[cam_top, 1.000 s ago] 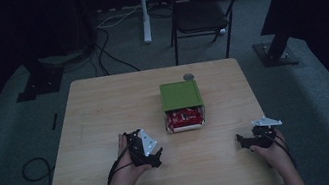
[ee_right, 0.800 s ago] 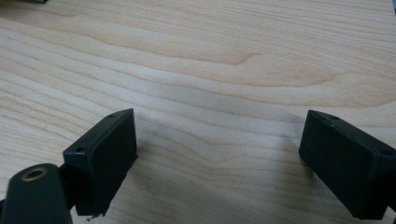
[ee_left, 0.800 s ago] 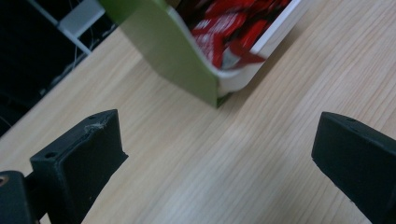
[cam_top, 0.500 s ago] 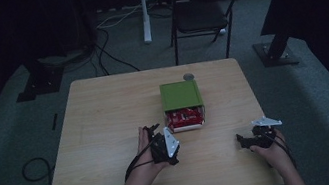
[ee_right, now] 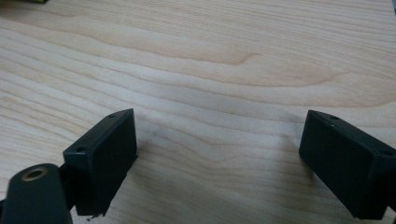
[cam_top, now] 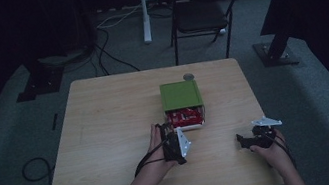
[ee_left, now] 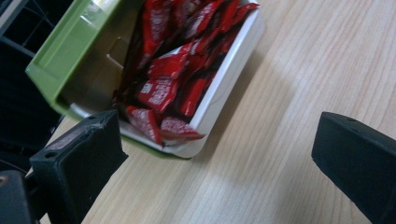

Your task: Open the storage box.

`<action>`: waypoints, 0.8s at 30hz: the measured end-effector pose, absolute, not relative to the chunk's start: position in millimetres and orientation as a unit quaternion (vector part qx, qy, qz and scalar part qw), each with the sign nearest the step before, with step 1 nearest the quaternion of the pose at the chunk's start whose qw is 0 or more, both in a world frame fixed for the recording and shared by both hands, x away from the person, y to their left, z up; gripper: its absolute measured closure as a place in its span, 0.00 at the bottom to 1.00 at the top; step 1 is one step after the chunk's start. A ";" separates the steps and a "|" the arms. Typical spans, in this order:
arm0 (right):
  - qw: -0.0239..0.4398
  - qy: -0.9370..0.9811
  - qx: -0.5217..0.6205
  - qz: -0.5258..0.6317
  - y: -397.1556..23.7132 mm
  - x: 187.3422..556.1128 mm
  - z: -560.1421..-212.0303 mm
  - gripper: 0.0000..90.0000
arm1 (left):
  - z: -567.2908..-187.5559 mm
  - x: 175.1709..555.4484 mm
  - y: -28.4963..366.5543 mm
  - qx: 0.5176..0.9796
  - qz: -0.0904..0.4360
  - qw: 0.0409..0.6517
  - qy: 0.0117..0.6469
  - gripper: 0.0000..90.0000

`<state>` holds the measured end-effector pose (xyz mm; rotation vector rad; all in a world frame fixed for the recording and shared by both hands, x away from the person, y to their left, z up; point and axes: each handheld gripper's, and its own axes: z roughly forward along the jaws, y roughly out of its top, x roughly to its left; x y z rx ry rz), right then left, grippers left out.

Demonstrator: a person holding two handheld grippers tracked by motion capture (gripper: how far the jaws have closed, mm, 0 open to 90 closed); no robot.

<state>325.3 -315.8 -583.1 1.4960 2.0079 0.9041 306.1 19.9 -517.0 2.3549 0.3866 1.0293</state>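
Red sachets [cam_top: 185,116] lay packed in a white tray [cam_top: 193,126] that stood drawn out from the near side of a green box [cam_top: 180,94] near the middle of the wooden table [cam_top: 107,127], as seen from the high view. The left gripper [cam_top: 165,132] was held just before that tray's near edge, close to its left corner, without touching it as far as could be told. The right gripper [cam_top: 243,141] rested on the table well to the right of the box and nearer the person. A small round grey object [cam_top: 188,76] lay just beyond the box.

In the left gripper view, the left gripper [ee_left: 219,161] had its jaws spread wide and held nothing. The red sachets [ee_left: 173,70] and the white tray [ee_left: 224,79] lay just beyond the jaws, with the green box [ee_left: 70,51] over them.

In the right gripper view, the right gripper [ee_right: 219,154] also had its jaws wide apart and empty, over the bare table [ee_right: 210,60].
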 end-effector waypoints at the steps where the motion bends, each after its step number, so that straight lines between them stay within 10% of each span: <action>1: 0.237 0.733 0.546 0.330 -315.8 325.3 -583.2 0.12 | -517.3 306.1 18.2 0.875 0.382 0.264 0.139 0.03; 24: 0.238 0.732 0.547 0.330 -315.9 325.3 -583.1 0.13 | -539.2 313.7 -9.0 0.895 0.407 0.177 0.037 0.22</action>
